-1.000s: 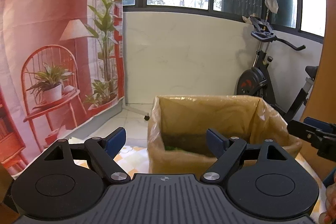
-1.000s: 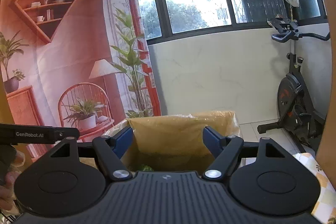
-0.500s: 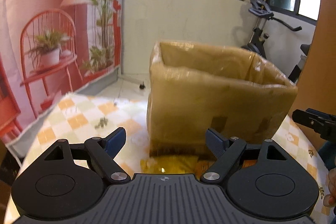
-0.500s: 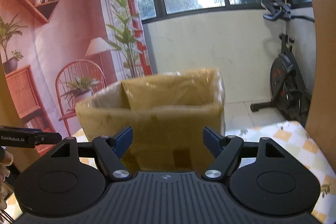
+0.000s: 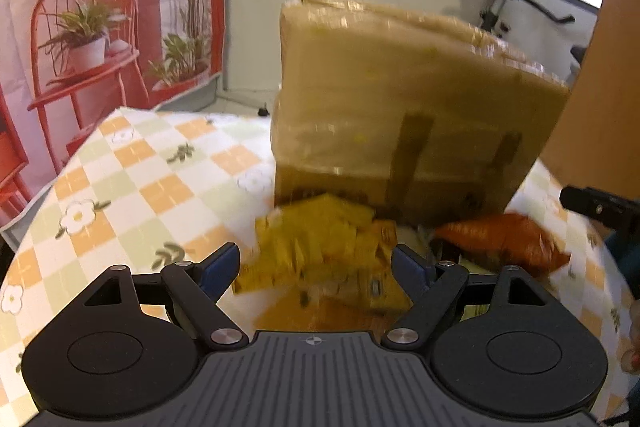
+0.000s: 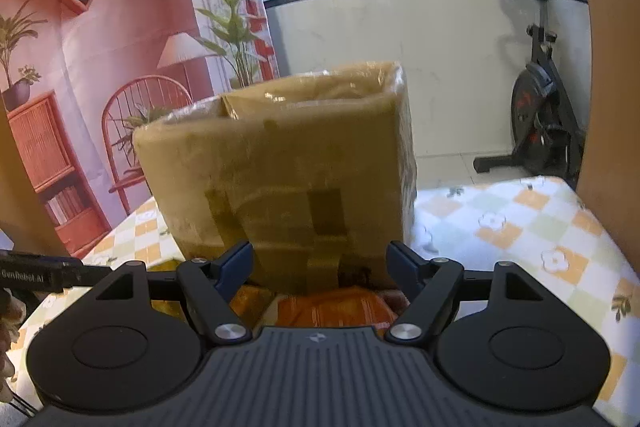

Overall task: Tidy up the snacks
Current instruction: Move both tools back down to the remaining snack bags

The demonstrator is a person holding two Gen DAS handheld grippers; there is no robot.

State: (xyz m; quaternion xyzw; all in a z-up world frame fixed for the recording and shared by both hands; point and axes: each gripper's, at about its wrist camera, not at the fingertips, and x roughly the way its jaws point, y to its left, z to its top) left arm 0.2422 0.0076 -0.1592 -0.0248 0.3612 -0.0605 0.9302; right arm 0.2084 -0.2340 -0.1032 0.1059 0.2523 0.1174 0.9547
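Your left claw [image 5: 314, 269] has dropped and tilted down. A second ago it looked into the open box [image 5: 400, 115]; now it faces the box's taped side. The yellow packets [image 5: 320, 251] and the orange packet [image 5: 504, 241] on the surface [image 5: 132, 183] have come into view. Your right claw [image 6: 319, 269] has dropped likewise: the box interior is lost, and an orange packet [image 6: 336, 305] now appears below it.

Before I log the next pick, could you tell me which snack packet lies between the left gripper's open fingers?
The yellow packet, centred before the left gripper; the orange packet lies off to its right.
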